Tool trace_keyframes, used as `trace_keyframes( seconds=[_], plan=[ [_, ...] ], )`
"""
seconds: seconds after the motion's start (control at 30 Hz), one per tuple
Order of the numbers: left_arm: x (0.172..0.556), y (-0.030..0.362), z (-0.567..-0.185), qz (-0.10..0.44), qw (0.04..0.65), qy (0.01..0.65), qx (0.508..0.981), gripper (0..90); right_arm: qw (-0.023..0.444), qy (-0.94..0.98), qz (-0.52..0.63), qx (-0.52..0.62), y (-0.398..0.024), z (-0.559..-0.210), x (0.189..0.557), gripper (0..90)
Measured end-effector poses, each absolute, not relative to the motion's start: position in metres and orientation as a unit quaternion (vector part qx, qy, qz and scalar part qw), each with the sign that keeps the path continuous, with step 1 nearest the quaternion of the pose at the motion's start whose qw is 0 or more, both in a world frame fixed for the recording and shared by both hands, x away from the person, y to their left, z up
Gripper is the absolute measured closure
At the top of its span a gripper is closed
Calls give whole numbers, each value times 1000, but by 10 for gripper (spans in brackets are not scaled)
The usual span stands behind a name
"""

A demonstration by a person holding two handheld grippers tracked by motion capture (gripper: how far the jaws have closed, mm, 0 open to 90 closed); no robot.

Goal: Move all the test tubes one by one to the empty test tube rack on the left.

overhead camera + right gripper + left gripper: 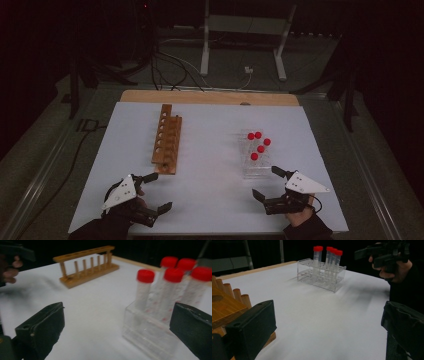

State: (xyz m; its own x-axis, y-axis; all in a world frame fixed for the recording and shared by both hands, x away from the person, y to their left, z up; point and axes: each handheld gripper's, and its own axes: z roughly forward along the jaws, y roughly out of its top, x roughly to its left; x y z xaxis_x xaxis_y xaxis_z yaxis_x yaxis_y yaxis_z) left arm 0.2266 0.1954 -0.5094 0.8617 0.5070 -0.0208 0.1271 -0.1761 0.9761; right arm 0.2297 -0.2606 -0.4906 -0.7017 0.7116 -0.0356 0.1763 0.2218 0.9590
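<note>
A clear plastic rack (256, 164) on the right of the white sheet holds several red-capped tubes (258, 135). A wooden tube rack (166, 141) with a row of holes stands on the left. My left gripper (160, 191) hovers open just in front of the wooden rack's near end. My right gripper (265, 182) is open just in front of the clear rack. In the left gripper view the open gripper (328, 315) has the wooden rack (227, 302) beside its left jaw. In the right gripper view the open gripper (117, 320) has the clear rack (147, 332) and tubes (145, 290) near its right jaw.
The white sheet (210, 150) covers a wooden board whose far edge (210, 97) shows. Beyond the table lie cables (170, 65) and a white metal stand (242, 45) on a dark floor. The other hand's gripper (384, 252) shows past the tubes in the left gripper view.
</note>
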Motion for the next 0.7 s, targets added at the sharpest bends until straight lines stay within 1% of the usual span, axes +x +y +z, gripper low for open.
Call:
trace_keyframes(
  seconds=[0.37, 0.53, 0.7],
  plan=[
    [227, 197, -509, 157, 608, 213, 749, 4, 272, 716, 550, 333, -257, -453, 231, 0],
    [227, 197, -509, 156, 609, 213, 748, 4, 282, 711, 541, 348, -251, -446, 234, 0],
    [226, 197, -508, 156, 610, 213, 748, 4, 305, 710, 524, 358, -239, -442, 238, 0]
  ],
)
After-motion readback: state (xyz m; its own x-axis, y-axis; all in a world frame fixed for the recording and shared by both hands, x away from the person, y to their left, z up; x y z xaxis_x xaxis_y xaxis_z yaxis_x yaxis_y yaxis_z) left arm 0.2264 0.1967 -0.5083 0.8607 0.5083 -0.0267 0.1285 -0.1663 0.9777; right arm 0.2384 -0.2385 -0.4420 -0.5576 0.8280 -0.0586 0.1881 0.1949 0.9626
